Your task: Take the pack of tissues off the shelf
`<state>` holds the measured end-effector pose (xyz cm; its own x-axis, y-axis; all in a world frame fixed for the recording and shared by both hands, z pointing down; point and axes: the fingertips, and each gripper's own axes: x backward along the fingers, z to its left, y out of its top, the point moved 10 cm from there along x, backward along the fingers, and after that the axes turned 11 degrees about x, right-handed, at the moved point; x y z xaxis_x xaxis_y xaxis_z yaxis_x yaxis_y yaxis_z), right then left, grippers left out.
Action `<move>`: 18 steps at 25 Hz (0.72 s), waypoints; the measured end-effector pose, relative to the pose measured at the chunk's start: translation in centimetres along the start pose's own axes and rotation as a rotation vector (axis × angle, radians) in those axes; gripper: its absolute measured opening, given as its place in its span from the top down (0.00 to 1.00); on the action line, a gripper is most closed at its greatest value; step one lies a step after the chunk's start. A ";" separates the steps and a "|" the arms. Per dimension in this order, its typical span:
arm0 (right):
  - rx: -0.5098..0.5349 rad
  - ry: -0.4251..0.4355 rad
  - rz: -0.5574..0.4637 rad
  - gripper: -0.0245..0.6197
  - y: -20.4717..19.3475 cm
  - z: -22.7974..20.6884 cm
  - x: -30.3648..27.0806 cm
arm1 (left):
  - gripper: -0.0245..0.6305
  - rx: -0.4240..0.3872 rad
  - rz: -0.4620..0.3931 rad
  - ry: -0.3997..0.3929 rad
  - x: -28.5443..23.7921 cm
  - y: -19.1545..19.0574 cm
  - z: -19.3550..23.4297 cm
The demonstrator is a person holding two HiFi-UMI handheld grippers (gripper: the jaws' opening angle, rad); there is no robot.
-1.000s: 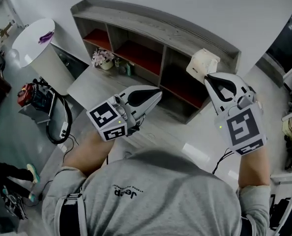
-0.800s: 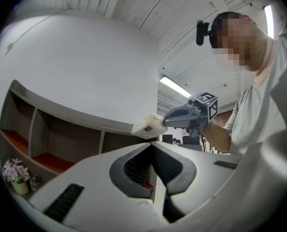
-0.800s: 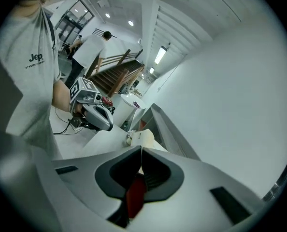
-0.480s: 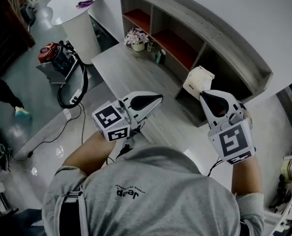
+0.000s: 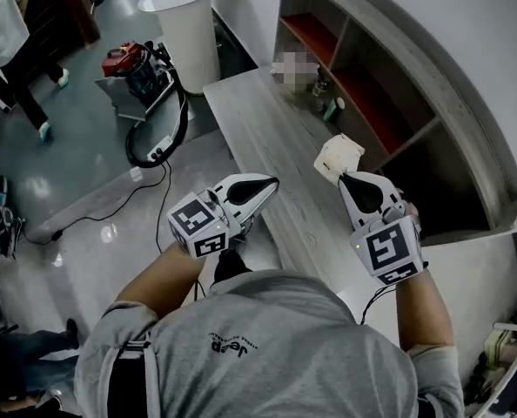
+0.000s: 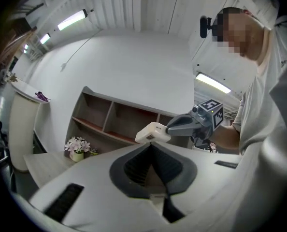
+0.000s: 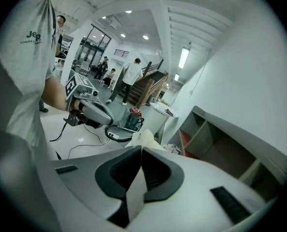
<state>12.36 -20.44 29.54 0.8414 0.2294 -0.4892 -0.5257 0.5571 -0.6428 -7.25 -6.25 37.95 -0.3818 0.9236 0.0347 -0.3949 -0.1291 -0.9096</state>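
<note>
Head view, left to right. Far left, on floor: red machine (image 5: 128,62) with looped hose (image 5: 158,138). Next, left gripper (image 5: 269,184): jaws pressed together, nothing between them, same in left gripper view; hovers by the edge of wooden counter (image 5: 258,120). Then pack of tissues (image 5: 337,157): already out of the shelf, in the air above counter, pinched at tips of right gripper (image 5: 346,178). Further back on counter: small bottle (image 5: 330,109). Far right: shelf (image 5: 467,116), well apart from pack.

Right gripper view: jaws almost together, clamped on a thin flap of wrapper only; bulk of pack out beyond the tips, unsupported.

Failure modes, as judged from here:
- Slip-out. Cause: tiny bite on soft, probably slick wrapper, plus any fast swing or wrist roll. Lands on counter at best, floor at worst.
- Flap tear. Cause: whole weight on one thin edge, worse with a jerk.
- Knock against left gripper or counter edge. Cause: both near the pack's likely path.
- Loss of sight of pack. Cause: right gripper body partly over it from above.
</note>
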 end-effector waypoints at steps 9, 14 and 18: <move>-0.001 0.047 -0.017 0.92 1.9 0.9 -14.6 | 0.94 0.030 0.071 0.063 3.2 0.2 11.2; -0.002 0.054 -0.006 0.92 2.2 -0.1 -22.7 | 0.94 0.064 0.087 0.094 3.9 0.7 18.3; 0.008 0.058 0.010 0.92 1.8 -0.8 -28.8 | 0.94 0.092 0.088 0.123 4.3 0.9 24.0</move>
<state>-12.94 -26.72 41.99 0.8274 0.1885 -0.5291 -0.5328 0.5615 -0.6331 -29.30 -11.08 47.22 -0.3153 0.9437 -0.1000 -0.4411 -0.2390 -0.8650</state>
